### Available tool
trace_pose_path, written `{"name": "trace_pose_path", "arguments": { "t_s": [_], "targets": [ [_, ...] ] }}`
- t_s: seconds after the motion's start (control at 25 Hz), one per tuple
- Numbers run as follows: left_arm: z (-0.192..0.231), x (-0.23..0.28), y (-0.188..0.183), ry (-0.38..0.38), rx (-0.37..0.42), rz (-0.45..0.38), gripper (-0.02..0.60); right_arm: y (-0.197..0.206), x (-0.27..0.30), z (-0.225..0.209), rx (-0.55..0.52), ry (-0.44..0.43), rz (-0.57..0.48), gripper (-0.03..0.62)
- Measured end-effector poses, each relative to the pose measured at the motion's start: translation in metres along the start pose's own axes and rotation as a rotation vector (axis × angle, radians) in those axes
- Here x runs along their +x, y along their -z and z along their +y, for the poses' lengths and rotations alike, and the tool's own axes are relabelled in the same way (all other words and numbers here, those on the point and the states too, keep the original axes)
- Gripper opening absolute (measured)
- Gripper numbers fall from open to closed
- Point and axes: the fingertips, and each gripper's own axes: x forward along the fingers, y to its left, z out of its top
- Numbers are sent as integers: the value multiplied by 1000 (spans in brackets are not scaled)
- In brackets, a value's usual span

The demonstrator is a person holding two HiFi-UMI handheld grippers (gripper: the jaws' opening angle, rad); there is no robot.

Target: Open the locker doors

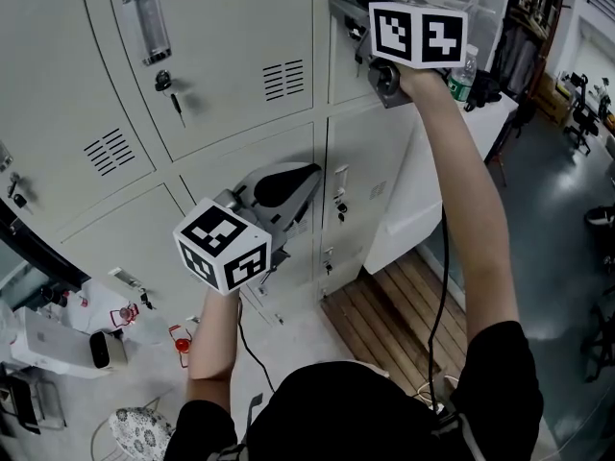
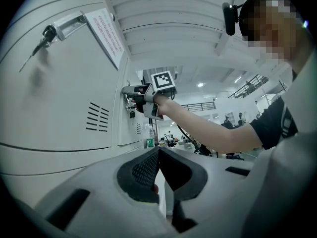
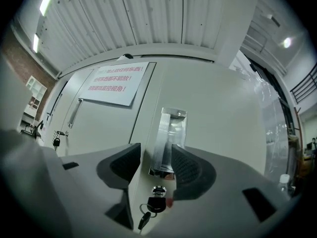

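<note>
Grey locker doors [image 1: 231, 75] fill the head view, all standing closed. My right gripper [image 1: 344, 12] is raised to the upper right door [image 3: 213, 113]. It is open, with that door's clear pull handle [image 3: 168, 133] between its two pads and no pad pressing on it. Just below the handle a key hangs in the lock [image 3: 156, 202]. My left gripper [image 1: 307, 174] is lower down, in front of the middle doors and touching none of them. In the left gripper view its jaws [image 2: 158, 151] are shut with nothing between them.
The neighbouring door has its own handle [image 1: 152, 27] and key [image 1: 165, 83]. A notice sheet [image 3: 115, 83] is stuck on it. A white counter [image 1: 423, 200] with a bottle [image 1: 463, 75] stands at the right, above a wooden pallet [image 1: 404, 305]. Clutter lies on the floor at the left [image 1: 67, 344].
</note>
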Motion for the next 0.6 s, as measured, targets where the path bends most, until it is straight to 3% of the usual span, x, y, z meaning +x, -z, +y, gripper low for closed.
{"name": "trace_pose_path", "arguments": {
  "t_s": [0.2,0.36,0.6],
  "targets": [
    [1,-5,2,-8,-6,-4,17,2,4,2,-11,19,9,188],
    [-1,-10,2,-13,-8,-8,17,0,3,2,-25,56,10,142],
    [-4,-12,2,-13,-11,-10,17,0,-3,2,-20,67,5,137]
  ]
}}
